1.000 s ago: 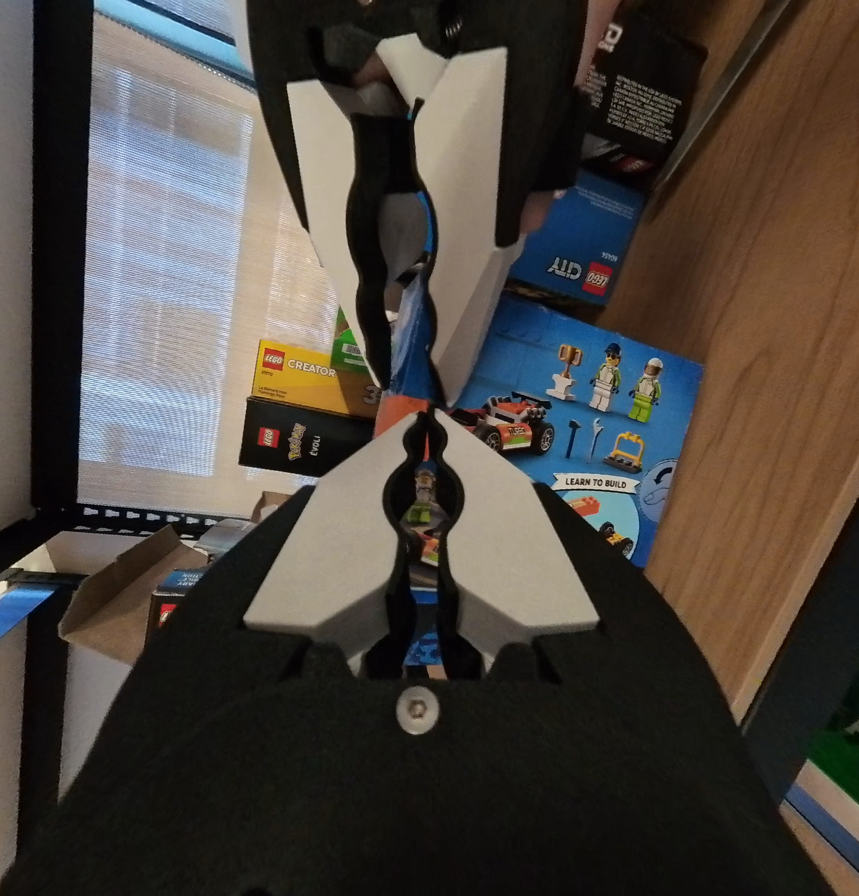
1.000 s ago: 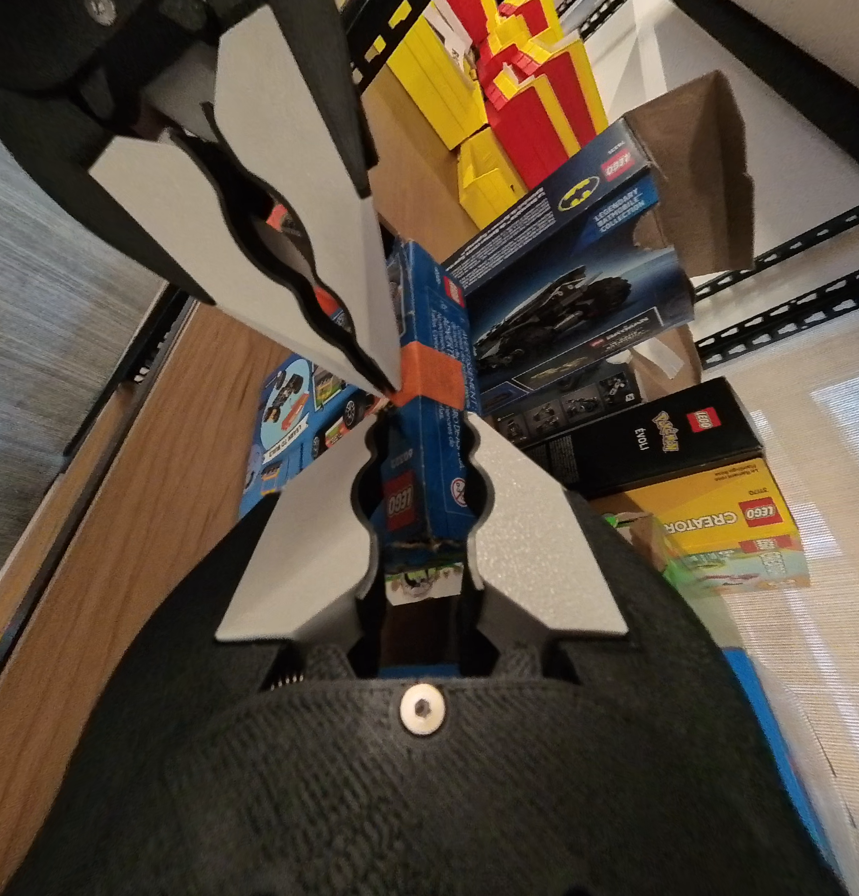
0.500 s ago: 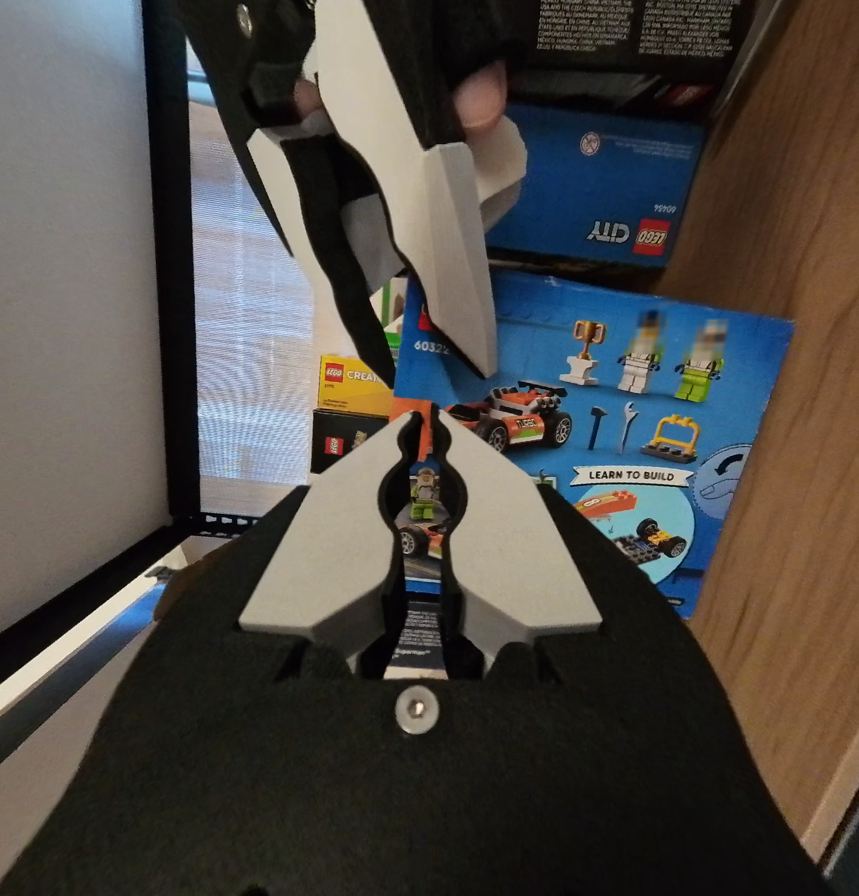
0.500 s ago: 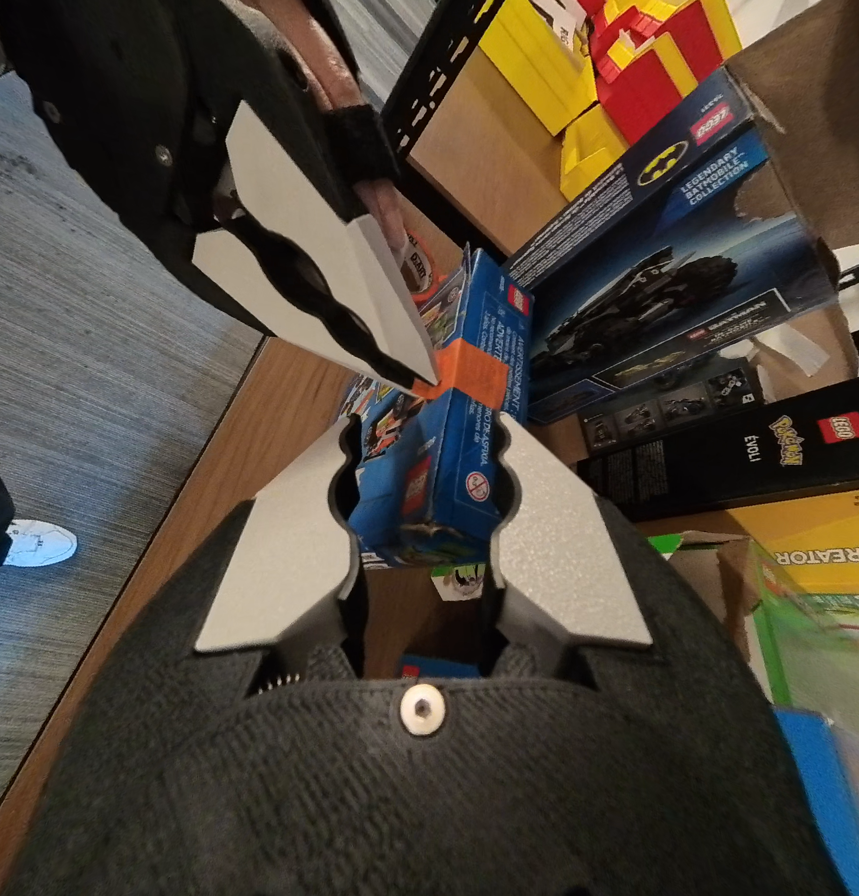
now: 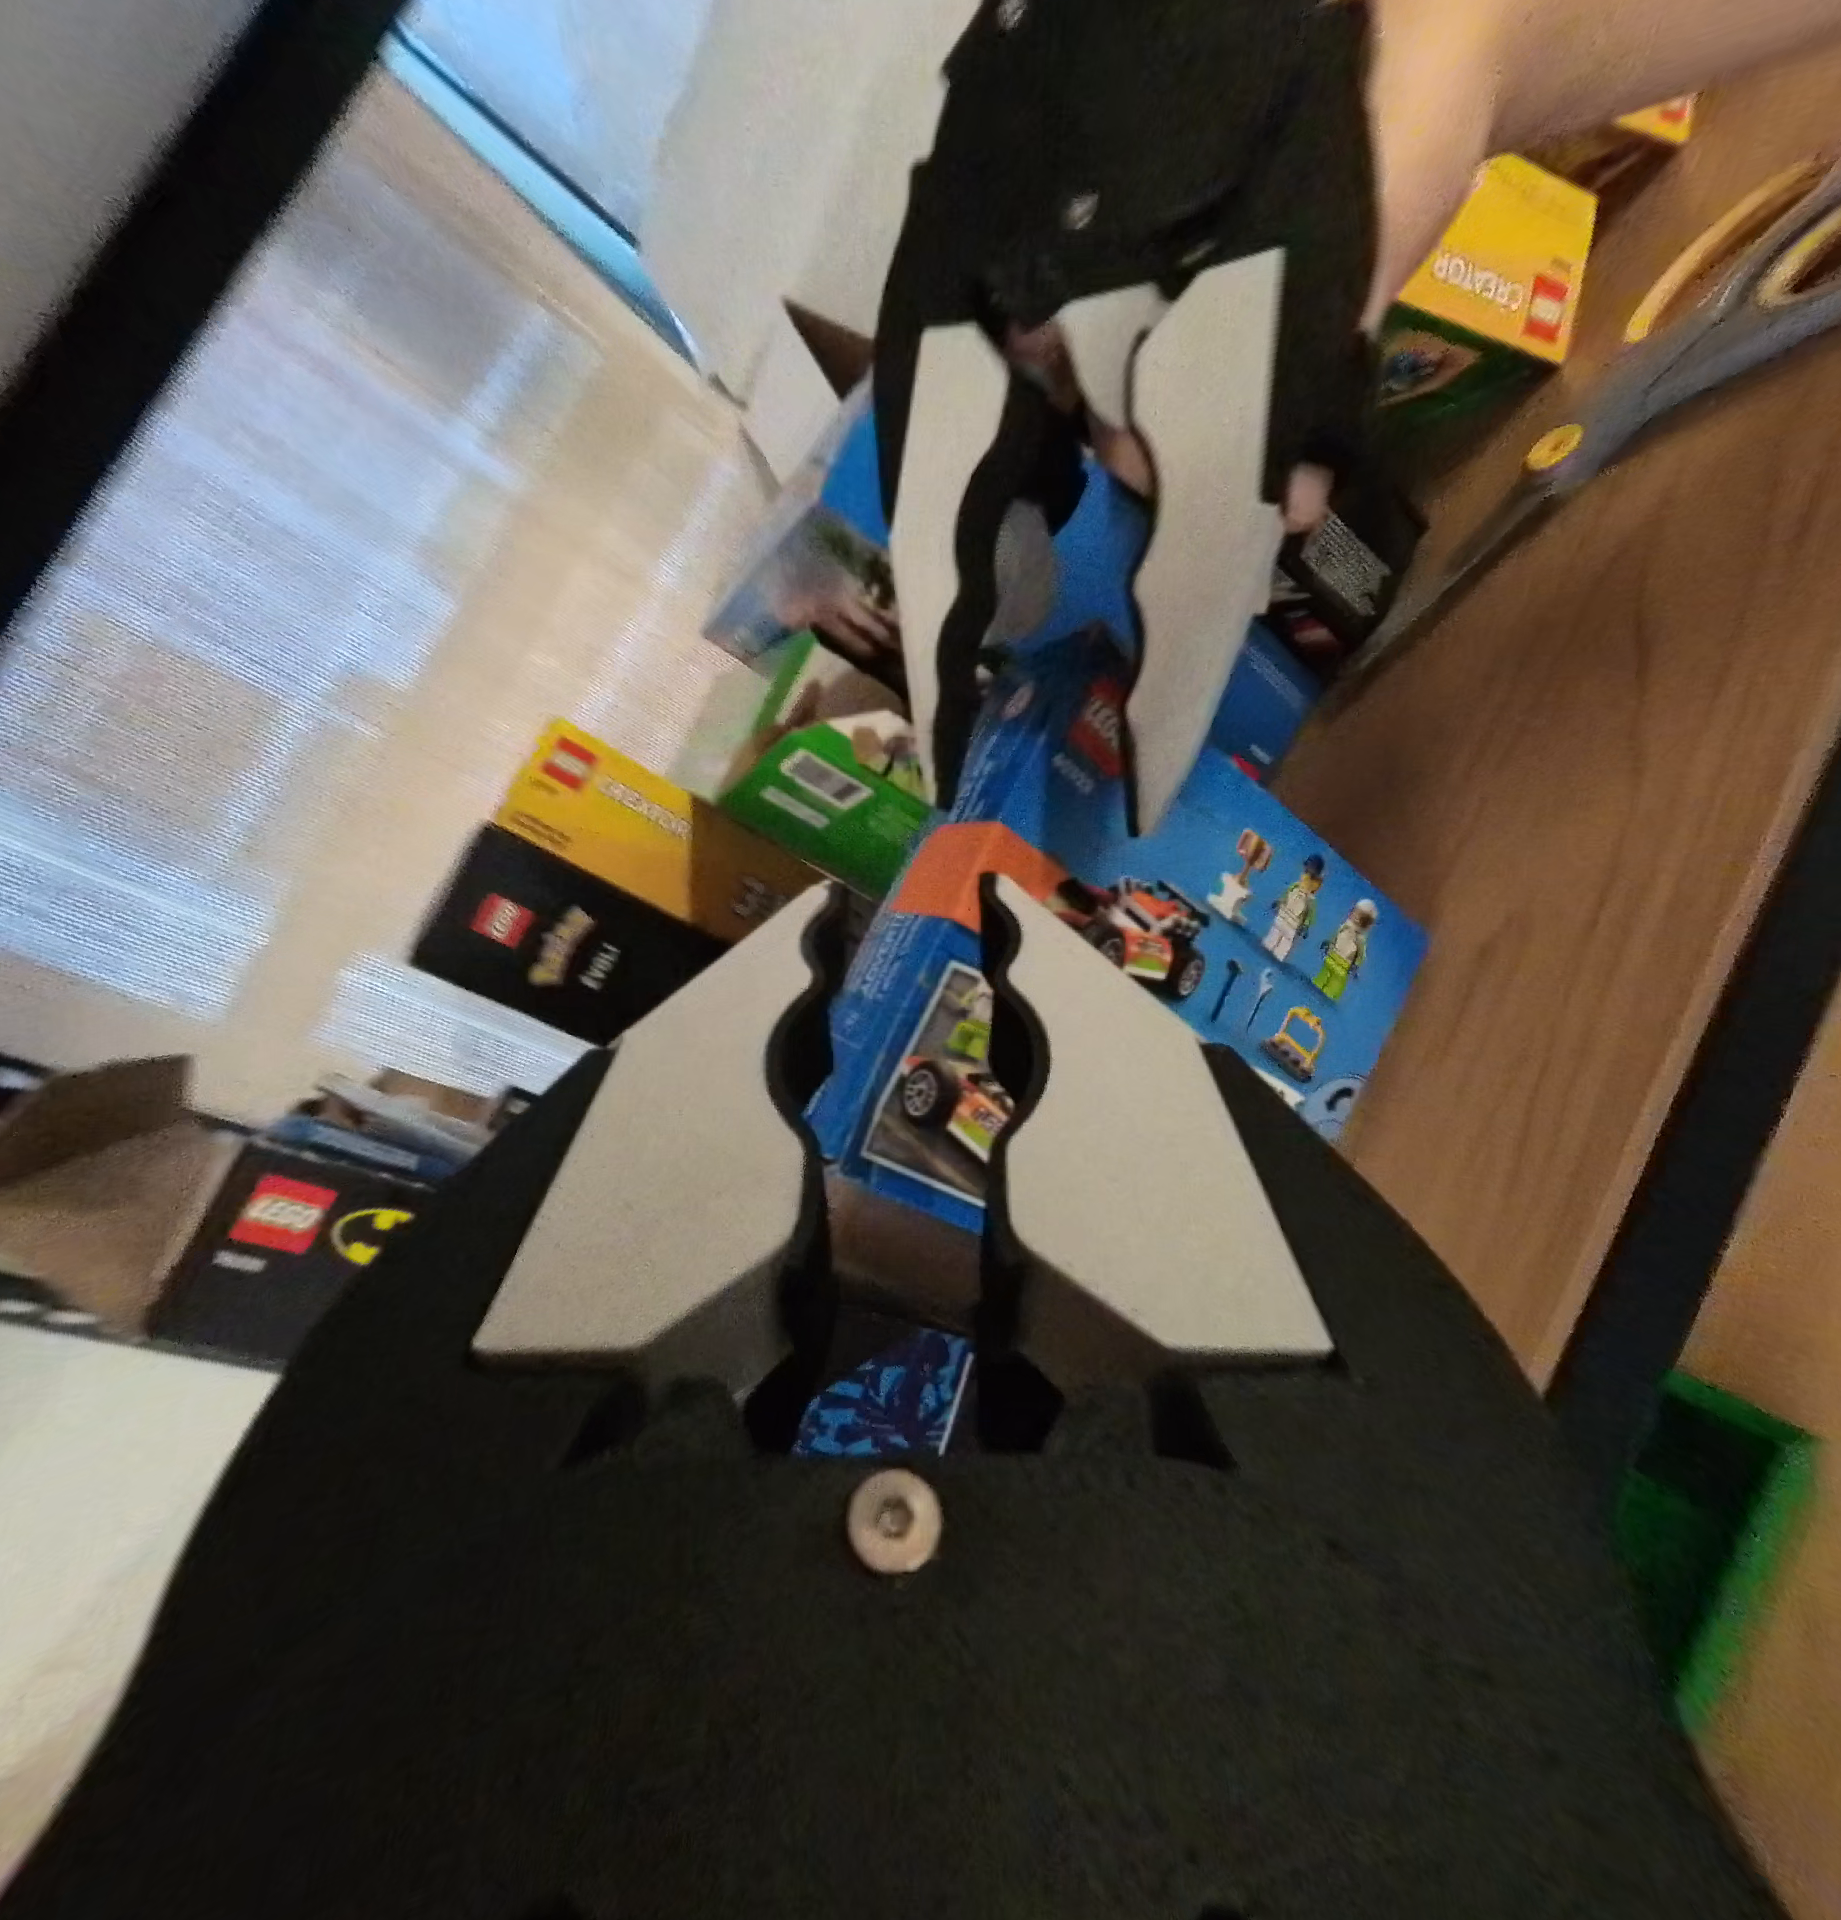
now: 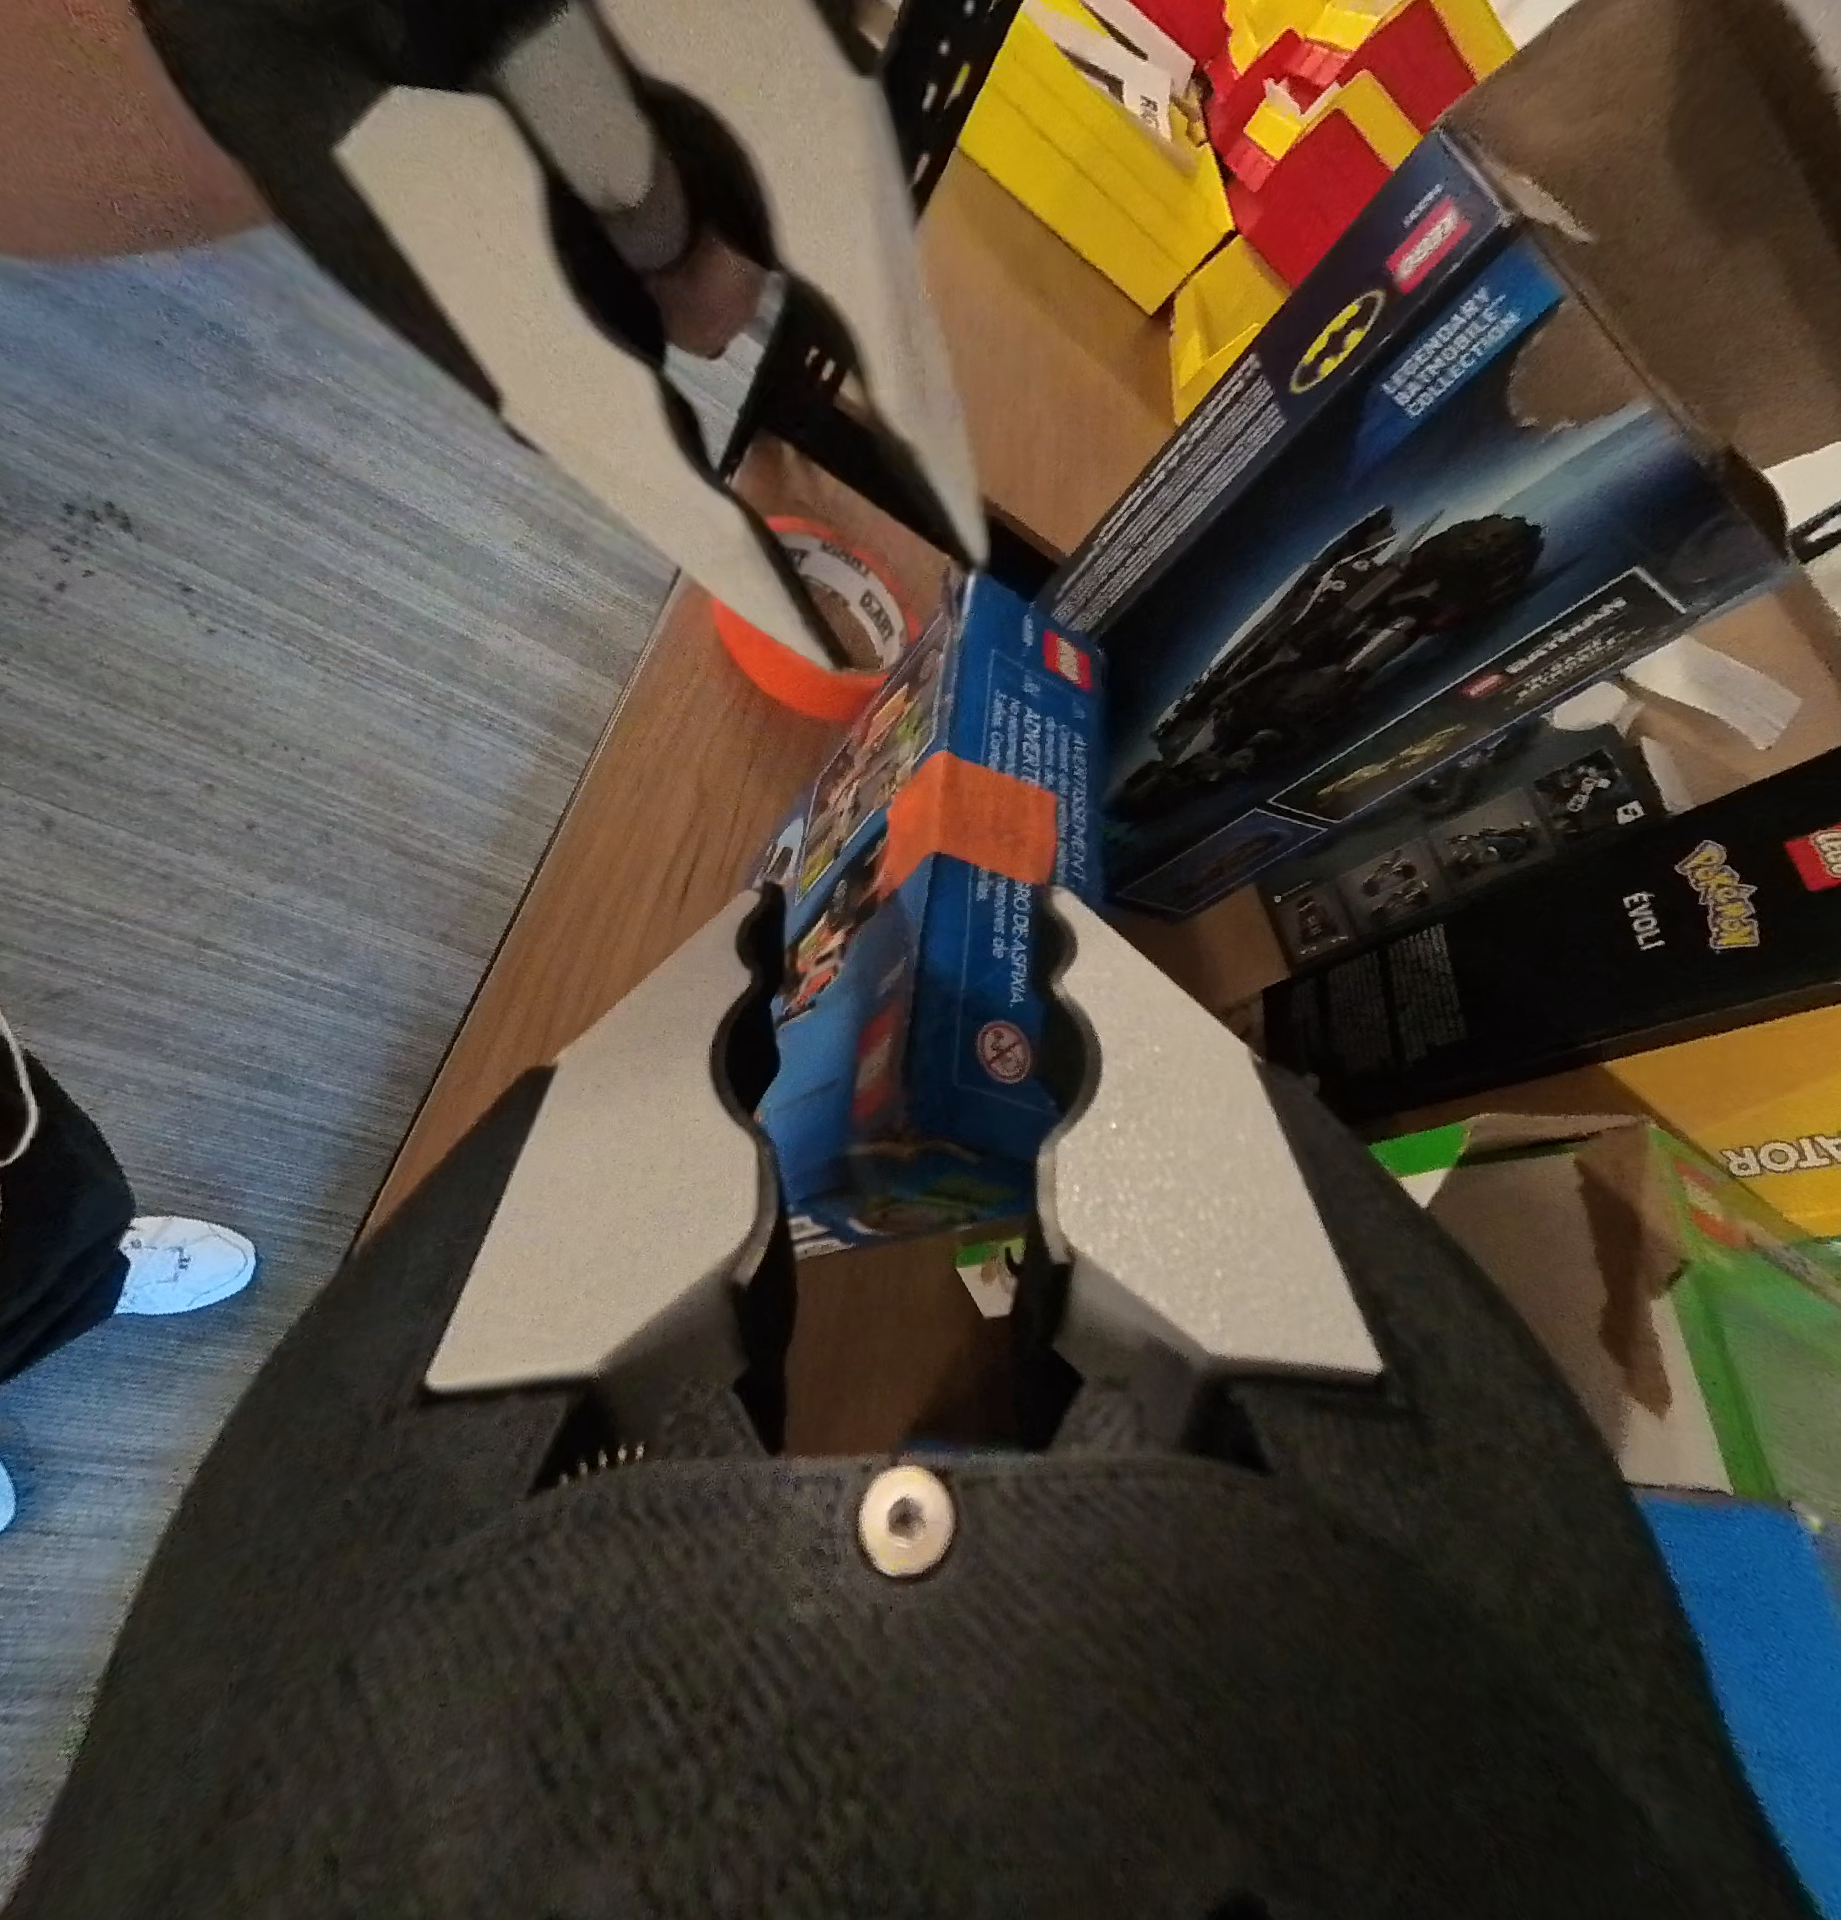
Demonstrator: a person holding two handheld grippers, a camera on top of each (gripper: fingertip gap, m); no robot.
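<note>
A blue toy-set box (image 5: 895, 1039) with a strip of orange tape (image 5: 947, 862) over one edge stands on its side on a wooden table (image 5: 1570, 831). My left gripper (image 5: 908, 888) is open, its tips at the taped end of the box. My right gripper (image 5: 1041, 805) comes in from the far end. In the right wrist view the blue box (image 6: 957, 935) sits between my right gripper's (image 6: 911, 904) fingers, which press on both its sides. My left gripper (image 6: 900, 613) hangs open just past the box's far end there. Both views are blurred.
An orange tape roll (image 6: 791, 675) lies near the table edge. A dark car-set box (image 6: 1415, 623), a black box (image 6: 1570, 935), yellow (image 5: 604, 790) and green (image 5: 822, 790) boxes crowd the back. Grey scissors (image 5: 1726, 312) lie far right. Carpet floor (image 6: 220, 623) and a shoe (image 6: 183, 1262) show below.
My left gripper was shut at the orange tape and has opened. The right gripper widened, then closed in again around the box. Both cameras have swung.
</note>
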